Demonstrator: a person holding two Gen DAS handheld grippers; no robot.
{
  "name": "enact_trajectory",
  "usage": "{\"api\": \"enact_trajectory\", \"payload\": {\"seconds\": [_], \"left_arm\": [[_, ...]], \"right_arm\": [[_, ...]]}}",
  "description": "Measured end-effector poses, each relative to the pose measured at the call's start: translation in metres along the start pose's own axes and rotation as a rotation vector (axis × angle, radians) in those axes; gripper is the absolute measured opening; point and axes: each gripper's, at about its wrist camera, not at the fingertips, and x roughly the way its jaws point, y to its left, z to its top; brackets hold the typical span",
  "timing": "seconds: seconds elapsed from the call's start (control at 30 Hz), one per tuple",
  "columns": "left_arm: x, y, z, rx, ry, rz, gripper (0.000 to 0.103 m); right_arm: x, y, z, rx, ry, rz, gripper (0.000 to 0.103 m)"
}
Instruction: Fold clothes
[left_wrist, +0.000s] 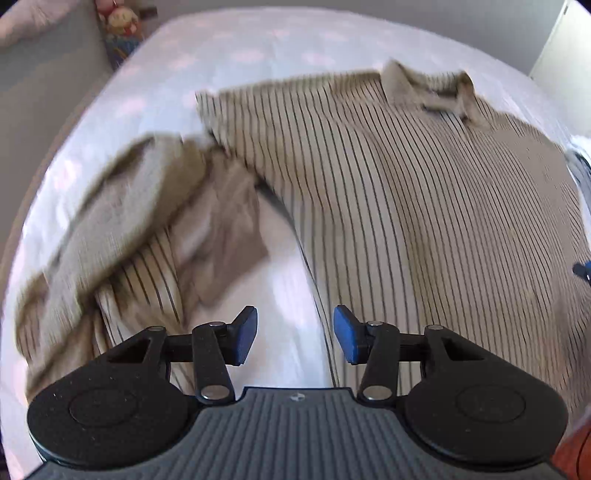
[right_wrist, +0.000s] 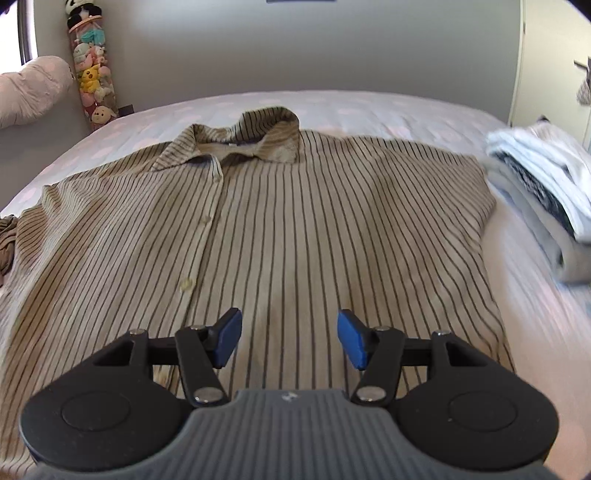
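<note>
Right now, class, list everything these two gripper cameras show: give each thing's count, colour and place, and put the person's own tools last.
Striped shirt: one, beige with dark stripes, spread flat on the bed, collar at the far end, buttoned front up.
Shirt sleeve: one, beige, crumpled at the shirt's side in the left view.
Bed sheet: one, pale with pink spots, under everything.
Folded clothes: one stack, white, dark and grey, beside the shirt.
Plush toys: several, mixed colours, stacked in the far corner.
Pillow: one, pink, beside the toys.
Left gripper: one, black, blue pads, open, empty.
Right gripper: one, same, open above the shirt.
</note>
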Motion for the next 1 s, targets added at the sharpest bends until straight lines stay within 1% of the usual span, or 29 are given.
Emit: {"api": "enact_trajectory", "payload": {"seconds": [0.07, 0.17, 0.33, 0.43, 0.53, 0.6, 0.77, 0.87, 0.97, 1.0], "left_arm": [[0.007, 0.004, 0.023, -0.002, -0.056, 0.05, 0.047], [0.032, 0.018, 0.056, -0.044, -0.118, 0.104, 0.049], [0.078, 0.047, 0.108, -0.107, -0.189, 0.167, 0.05], [0.113, 0.068, 0.132, -0.148, -0.183, 0.201, 0.05], [0.144, 0.084, 0.148, -0.18, -0.154, 0.229, 0.049], [0.163, 0.092, 0.155, -0.187, -0.142, 0.244, 0.049], [0.195, 0.103, 0.166, -0.239, -0.14, 0.223, 0.049], [0.211, 0.101, 0.17, -0.247, -0.124, 0.218, 0.049], [0.219, 0.094, 0.172, -0.254, -0.157, 0.231, 0.049], [0.22, 0.091, 0.173, -0.261, -0.167, 0.229, 0.043]], "right_arm": [[0.013, 0.005, 0.003, -0.038, -0.031, -0.015, 0.061], [0.028, 0.002, -0.003, -0.068, -0.036, -0.036, 0.061], [0.042, -0.023, -0.001, -0.02, -0.076, -0.041, 0.061], [0.046, -0.038, 0.003, 0.048, -0.086, -0.045, 0.061], [0.053, -0.047, 0.005, 0.108, -0.083, -0.03, 0.061], [0.058, -0.044, 0.005, 0.107, -0.081, -0.035, 0.061], [0.075, -0.032, 0.003, 0.092, -0.05, -0.005, 0.061], [0.081, -0.03, 0.002, 0.089, -0.036, -0.003, 0.061], [0.081, -0.033, 0.001, 0.108, -0.031, -0.001, 0.061], [0.081, -0.035, 0.001, 0.115, -0.031, 0.001, 0.061]]}}
